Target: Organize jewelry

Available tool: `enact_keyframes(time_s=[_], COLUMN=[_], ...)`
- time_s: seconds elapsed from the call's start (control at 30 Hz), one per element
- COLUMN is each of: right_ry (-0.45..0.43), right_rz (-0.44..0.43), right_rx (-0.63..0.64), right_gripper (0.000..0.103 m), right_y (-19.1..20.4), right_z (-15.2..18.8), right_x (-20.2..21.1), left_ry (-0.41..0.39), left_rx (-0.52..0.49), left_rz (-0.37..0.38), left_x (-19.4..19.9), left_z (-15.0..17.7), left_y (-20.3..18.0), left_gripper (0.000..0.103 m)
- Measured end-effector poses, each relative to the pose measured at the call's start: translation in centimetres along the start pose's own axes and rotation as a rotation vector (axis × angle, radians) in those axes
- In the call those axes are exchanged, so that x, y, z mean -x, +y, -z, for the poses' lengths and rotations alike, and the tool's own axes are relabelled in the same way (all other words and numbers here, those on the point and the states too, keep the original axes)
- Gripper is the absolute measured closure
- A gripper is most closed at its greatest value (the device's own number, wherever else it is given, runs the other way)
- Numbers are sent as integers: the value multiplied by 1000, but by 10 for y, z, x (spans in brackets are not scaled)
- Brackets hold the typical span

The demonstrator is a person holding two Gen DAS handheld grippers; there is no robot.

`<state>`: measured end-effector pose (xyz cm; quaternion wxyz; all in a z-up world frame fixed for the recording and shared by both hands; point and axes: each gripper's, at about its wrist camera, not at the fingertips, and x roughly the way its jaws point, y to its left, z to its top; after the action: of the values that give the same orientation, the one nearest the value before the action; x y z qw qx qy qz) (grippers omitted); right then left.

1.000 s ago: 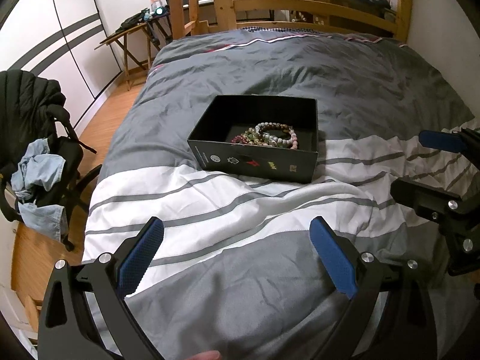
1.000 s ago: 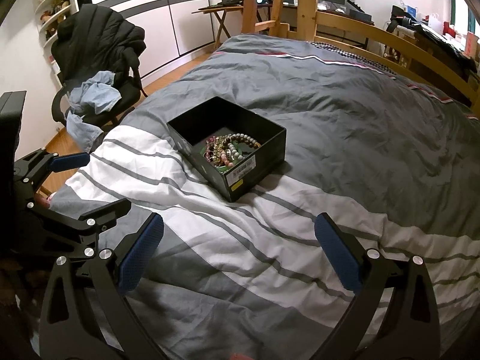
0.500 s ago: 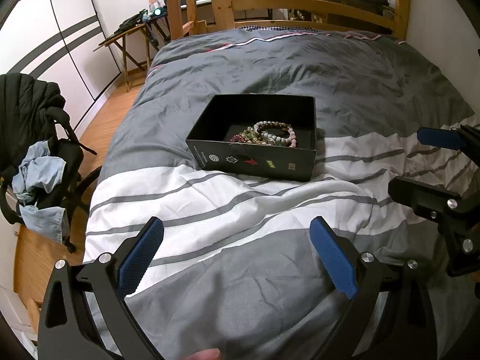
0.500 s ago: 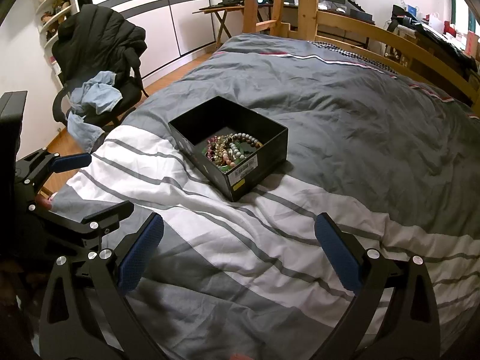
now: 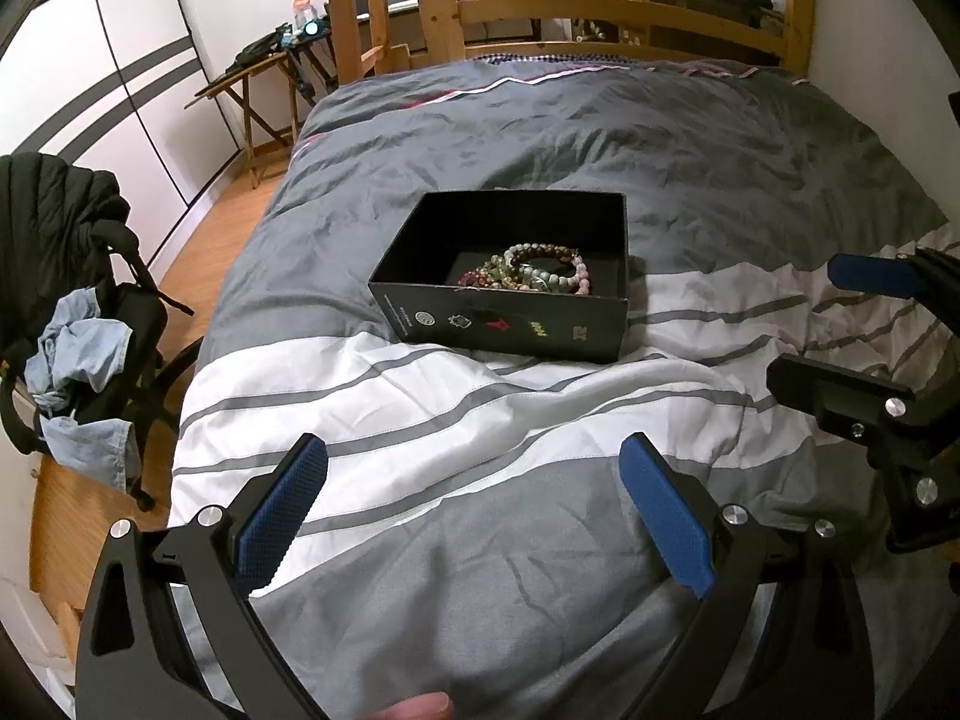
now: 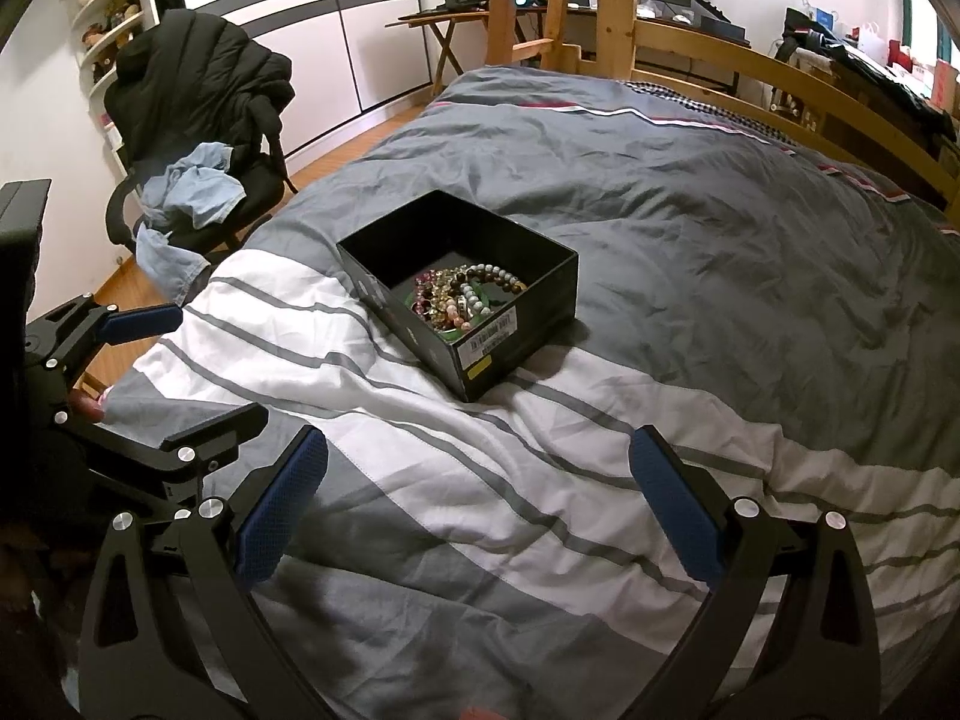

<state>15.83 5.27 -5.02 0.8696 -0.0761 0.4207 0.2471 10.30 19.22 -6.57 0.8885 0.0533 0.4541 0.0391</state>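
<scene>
Left wrist view is showing both tongs, left (image 5: 474,504) and right (image 5: 840,330), gaping wide and empty, short of the black box (image 5: 510,330) on the bed (image 5: 720,138). Beaded bracelets (image 5: 534,273) are lying tangled inside, probably light, slippery; hooking a single strand looks best.

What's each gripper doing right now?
Left gripper: open, empty, above the duvet.
Right gripper: open, empty, short of the black box of bead bracelets.
</scene>
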Motion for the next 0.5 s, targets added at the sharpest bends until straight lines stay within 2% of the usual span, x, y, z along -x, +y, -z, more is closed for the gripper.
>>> enact_keyframes(time_s=[0.5], right_ry=[3], right_rz=[-7], right_rx=[-2], right_gripper=[4], right_y=[3], right_z=[3], right_x=[-4], left_ry=[-21], left_rx=[17], left_rz=[8], left_x=[2], left_z=[1], left_y=[2], left_gripper=[7])
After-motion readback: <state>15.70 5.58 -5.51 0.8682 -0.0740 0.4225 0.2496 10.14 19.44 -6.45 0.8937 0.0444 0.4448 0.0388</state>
